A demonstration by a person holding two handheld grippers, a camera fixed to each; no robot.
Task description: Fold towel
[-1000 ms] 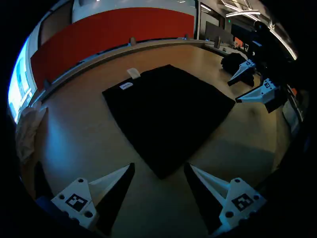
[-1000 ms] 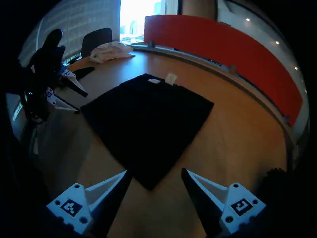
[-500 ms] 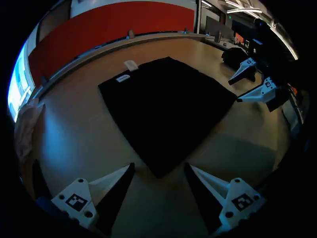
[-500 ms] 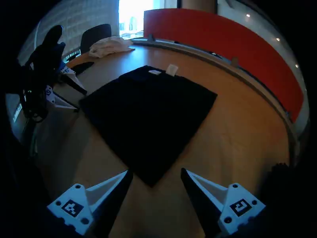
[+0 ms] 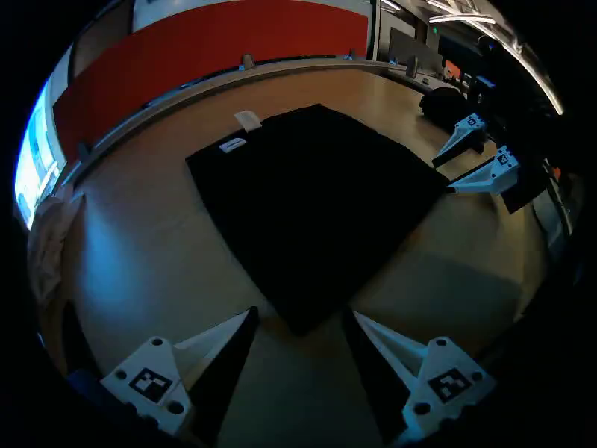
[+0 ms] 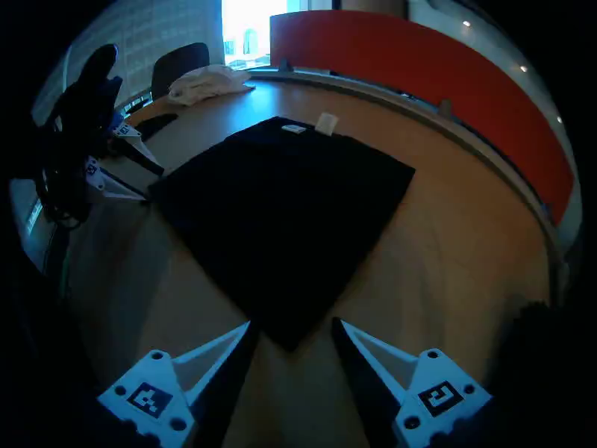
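Observation:
A black towel [image 5: 313, 194] lies spread flat on the wooden table [image 5: 149, 246]. In the left gripper view, one near corner of it points into the gap of my left gripper [image 5: 299, 313], which stands open just above it. My right gripper [image 5: 442, 178] shows far off at the towel's right corner. In the right gripper view, another corner of the towel [image 6: 283, 216] reaches between the fingers of my open right gripper [image 6: 293, 324]. The left gripper [image 6: 155, 187], held by a dark-sleeved arm, sits at the towel's left corner. Neither gripper presses on the cloth.
A white tag [image 5: 233, 144] and a small white object [image 5: 248, 119] lie at the towel's far corner. A pale crumpled cloth [image 6: 205, 78] sits at the table's end by a dark chair [image 6: 179, 67]. A red partition [image 5: 216, 52] runs along the far edge. A black bag [image 5: 440, 104] rests far right.
Both grippers have edged closer to their towel corners, and each pair of fingers has narrowed slightly. The towel has not moved.

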